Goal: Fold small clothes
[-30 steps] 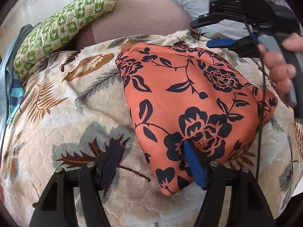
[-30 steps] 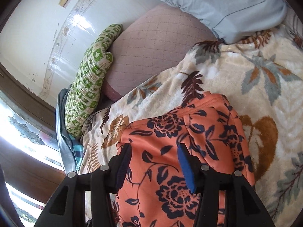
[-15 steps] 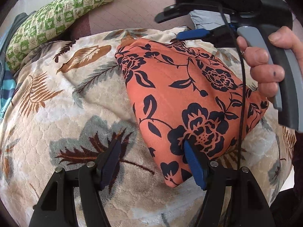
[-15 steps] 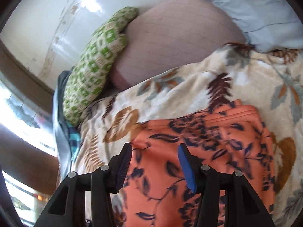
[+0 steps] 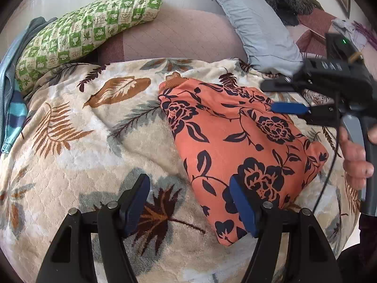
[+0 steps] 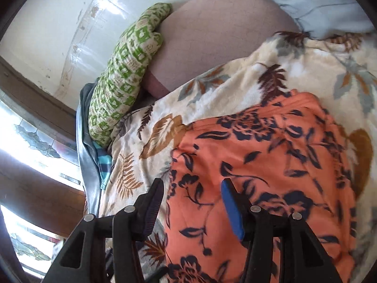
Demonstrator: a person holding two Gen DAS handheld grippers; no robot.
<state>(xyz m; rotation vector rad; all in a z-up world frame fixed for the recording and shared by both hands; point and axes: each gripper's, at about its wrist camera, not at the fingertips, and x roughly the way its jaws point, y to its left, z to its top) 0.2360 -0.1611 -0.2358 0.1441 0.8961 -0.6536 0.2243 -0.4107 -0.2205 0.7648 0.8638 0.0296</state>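
Observation:
An orange garment with a dark floral print (image 5: 238, 148) lies folded on a leaf-patterned blanket (image 5: 77, 141). My left gripper (image 5: 189, 206) is open and empty, low over the blanket at the garment's near left edge; its right finger (image 5: 242, 210) is over the cloth. My right gripper (image 6: 192, 202) is open and empty, hovering above the garment (image 6: 271, 165). It also shows in the left wrist view (image 5: 289, 99), held by a hand over the garment's far right part.
A green checked pillow (image 5: 84, 33), a mauve cushion (image 5: 179, 37) and a pale blue pillow (image 5: 254, 26) lie behind the blanket. Blue striped cloth (image 5: 14, 113) sits at the left edge. A window (image 6: 28, 141) is at the left in the right wrist view.
The right gripper has pulled back to the right across the garment. The left gripper has stayed at the near edge. Both stay open.

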